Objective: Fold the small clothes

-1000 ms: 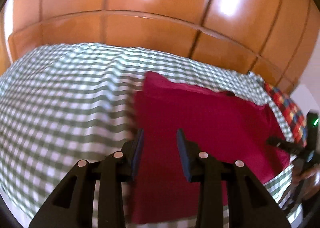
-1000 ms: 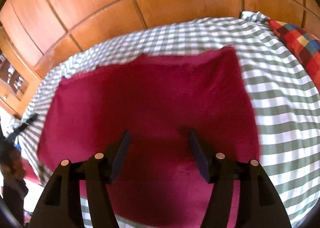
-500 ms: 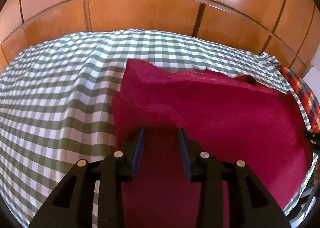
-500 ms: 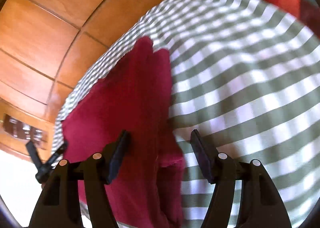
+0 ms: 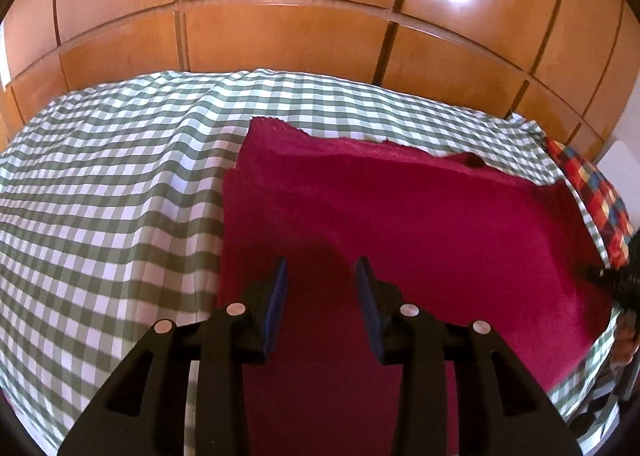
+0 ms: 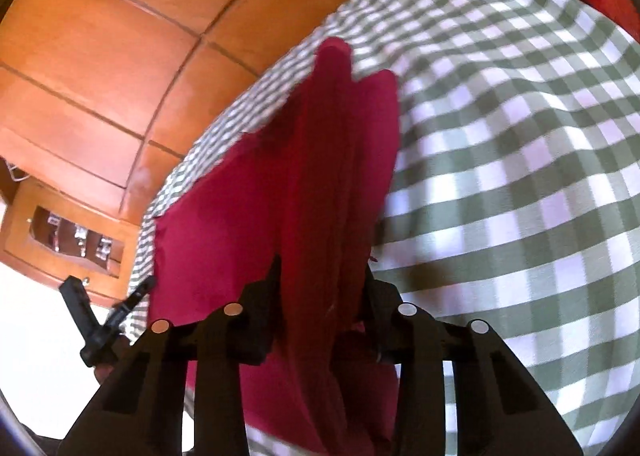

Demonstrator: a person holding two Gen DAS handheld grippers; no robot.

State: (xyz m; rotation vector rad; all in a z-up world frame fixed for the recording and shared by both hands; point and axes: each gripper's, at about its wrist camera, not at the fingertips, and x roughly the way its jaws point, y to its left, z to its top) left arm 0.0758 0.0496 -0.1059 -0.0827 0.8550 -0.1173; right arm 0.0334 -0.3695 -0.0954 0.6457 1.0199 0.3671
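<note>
Hiding its own pads, right gripper (image 6: 320,276) grips cloth (image 6: 320,196)

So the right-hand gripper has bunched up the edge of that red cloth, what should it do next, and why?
Probably lift that edge and carry it across toward the left gripper. The right gripper has just closed on a gathered fold of the crimson cloth, while the rest lies flat on the green checked sheet; the left one stands open above the cloth, gripping nothing.

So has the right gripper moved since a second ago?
Yes. The right gripper has swung from mid-cloth to the red cloth's edge beside the checked sheet, jaws just closing on a raised fold.
</note>
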